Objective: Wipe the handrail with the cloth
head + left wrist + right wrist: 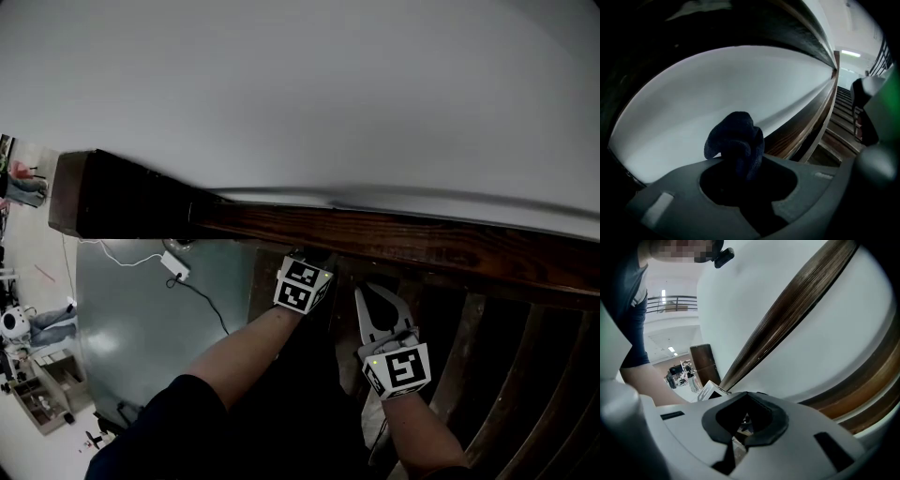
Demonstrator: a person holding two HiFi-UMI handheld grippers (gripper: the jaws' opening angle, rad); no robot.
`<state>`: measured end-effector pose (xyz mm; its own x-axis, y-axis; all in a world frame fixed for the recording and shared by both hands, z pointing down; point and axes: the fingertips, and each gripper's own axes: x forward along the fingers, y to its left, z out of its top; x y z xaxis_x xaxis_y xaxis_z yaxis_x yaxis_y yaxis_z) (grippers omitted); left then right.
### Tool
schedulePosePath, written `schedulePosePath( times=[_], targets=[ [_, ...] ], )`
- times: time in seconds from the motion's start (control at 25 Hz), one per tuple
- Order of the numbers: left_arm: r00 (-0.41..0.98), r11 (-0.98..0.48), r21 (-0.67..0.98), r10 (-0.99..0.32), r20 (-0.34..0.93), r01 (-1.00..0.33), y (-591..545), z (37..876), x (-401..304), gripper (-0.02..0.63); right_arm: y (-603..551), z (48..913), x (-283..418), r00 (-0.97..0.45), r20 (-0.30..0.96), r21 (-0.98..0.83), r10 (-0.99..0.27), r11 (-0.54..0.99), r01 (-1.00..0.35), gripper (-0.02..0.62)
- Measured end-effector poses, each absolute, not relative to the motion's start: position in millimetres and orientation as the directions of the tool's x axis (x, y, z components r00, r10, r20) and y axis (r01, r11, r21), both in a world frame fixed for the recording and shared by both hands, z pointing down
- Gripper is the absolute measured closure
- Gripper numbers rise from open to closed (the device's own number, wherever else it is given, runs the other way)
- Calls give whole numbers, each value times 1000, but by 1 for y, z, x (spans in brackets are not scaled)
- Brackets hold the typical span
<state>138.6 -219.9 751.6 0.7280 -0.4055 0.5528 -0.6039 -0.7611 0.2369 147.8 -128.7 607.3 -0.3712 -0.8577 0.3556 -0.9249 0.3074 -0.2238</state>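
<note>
Handrail: dark brown wood, running slantwise across the head view under a white wall and ending in a squared block at the left.
Cloth: dark blue and bunched, sticking up out of the left gripper, whose jaws are clamping it. It is sitting just beside the rail's lower edge; whether it is touching cannot be told.
Left gripper: reaching up to the underside of the rail, marker cube facing the head camera.
Right gripper: jaws lying together with nothing between them, pointing up at the rail from just below, beside the left gripper.
Balusters: dark wood, standing under the rail at lower right.
White plug box with cable: lying on the grey floor below.
</note>
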Motion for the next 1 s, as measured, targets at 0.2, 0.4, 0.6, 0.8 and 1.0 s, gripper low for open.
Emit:
schedulePosePath(
  times=[0.2,0.4,0.6,0.8,1.0],
  targets=[
    [738,-782,238,-372,563,-576,-209,735,167,525,-120,591,169,-328,347,-238,-879,256,-937,587],
    [753,-806,243,-335,566,-541,-199,724,186,523,-113,571,189,-284,334,-230,-899,214,-949,588],
    [761,-815,248,-317,566,-524,-190,707,211,525,-102,552,207,-237,319,-235,-918,165,-958,588],
    [777,-840,240,-290,559,-486,-180,693,230,525,-89,540,225,-181,321,-241,-930,105,-965,586],
    [789,-845,264,-261,556,-465,-165,675,257,525,-79,529,243,-137,323,-242,-936,58,-969,586]
  ],
)
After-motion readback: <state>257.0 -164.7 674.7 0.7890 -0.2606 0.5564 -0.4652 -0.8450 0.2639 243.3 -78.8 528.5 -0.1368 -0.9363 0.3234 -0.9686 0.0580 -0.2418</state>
